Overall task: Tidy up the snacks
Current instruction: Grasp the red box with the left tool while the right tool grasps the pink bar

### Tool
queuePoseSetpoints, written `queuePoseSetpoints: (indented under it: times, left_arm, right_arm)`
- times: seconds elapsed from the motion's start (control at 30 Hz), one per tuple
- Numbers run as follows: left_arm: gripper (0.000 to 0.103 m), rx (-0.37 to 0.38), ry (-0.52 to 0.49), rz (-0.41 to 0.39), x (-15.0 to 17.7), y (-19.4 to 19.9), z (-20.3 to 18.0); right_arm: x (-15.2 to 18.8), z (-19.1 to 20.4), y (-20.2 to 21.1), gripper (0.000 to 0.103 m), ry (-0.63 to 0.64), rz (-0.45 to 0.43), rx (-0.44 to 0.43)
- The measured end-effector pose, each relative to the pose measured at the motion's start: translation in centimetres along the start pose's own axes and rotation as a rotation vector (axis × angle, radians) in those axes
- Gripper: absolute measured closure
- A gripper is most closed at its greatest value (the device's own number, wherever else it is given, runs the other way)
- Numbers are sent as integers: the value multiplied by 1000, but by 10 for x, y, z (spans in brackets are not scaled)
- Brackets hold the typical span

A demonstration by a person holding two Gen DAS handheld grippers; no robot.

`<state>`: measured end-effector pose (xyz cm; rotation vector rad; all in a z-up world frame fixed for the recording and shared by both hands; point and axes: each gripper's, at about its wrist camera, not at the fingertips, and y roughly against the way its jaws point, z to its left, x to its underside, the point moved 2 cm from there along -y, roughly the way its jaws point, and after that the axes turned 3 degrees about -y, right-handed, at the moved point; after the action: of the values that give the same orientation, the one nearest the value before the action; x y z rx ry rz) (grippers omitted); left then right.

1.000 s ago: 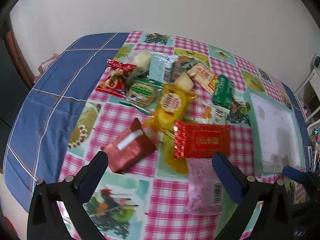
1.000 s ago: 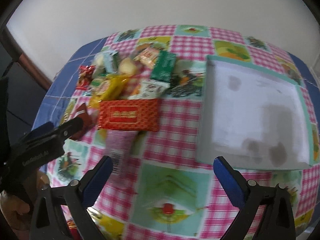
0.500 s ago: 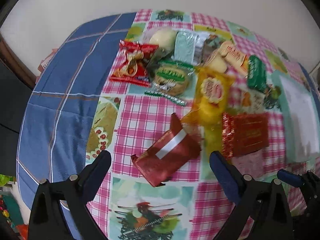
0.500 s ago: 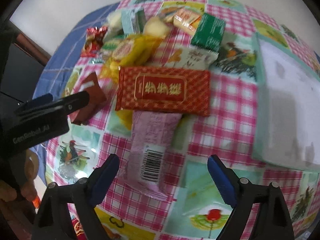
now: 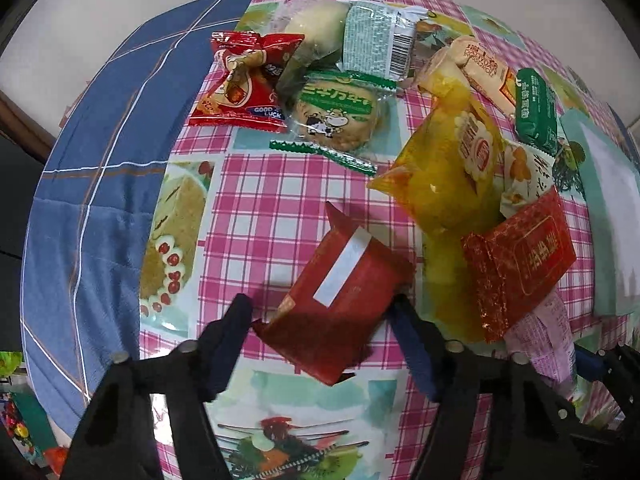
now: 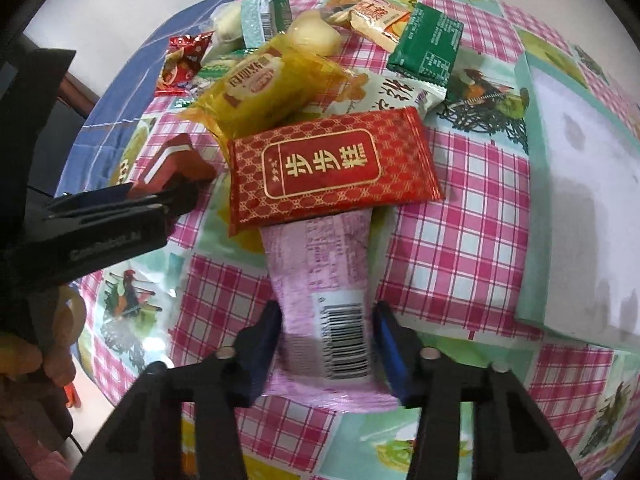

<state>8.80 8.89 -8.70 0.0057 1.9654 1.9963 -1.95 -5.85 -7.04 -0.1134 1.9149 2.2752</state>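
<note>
Compared with a second ago, both grippers have been brought down onto the snack pile. The left gripper [image 5: 320, 312] is closing around the dark red packet [image 5: 340, 300], the right gripper [image 6: 326, 320] around the pink barcoded packet [image 6: 324, 288]. "GOOD LUCK" can be read on the red wrapper [image 5: 244, 80].

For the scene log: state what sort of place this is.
Probably a home table: a pink checked tablecloth with food pictures, a heap of wrapped snacks such as the cow-print biscuit, and a pale teal tray.
</note>
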Motion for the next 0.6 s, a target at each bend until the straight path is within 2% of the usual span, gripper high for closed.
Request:
queuePoseSetpoints:
  times: [0.17, 0.47, 0.6]
  left_arm:
    - [54, 21, 43, 0, 0, 4, 1]
    - [57, 33, 177, -58, 17, 6, -21]
    - [58, 57, 227, -70, 31, 7, -27]
  right_arm:
    - [3, -9, 7, 61, -7, 2, -13]
    - [16, -28, 35, 63, -25, 1, -37]
    - [19, -38, 44, 63, -52, 9, -78]
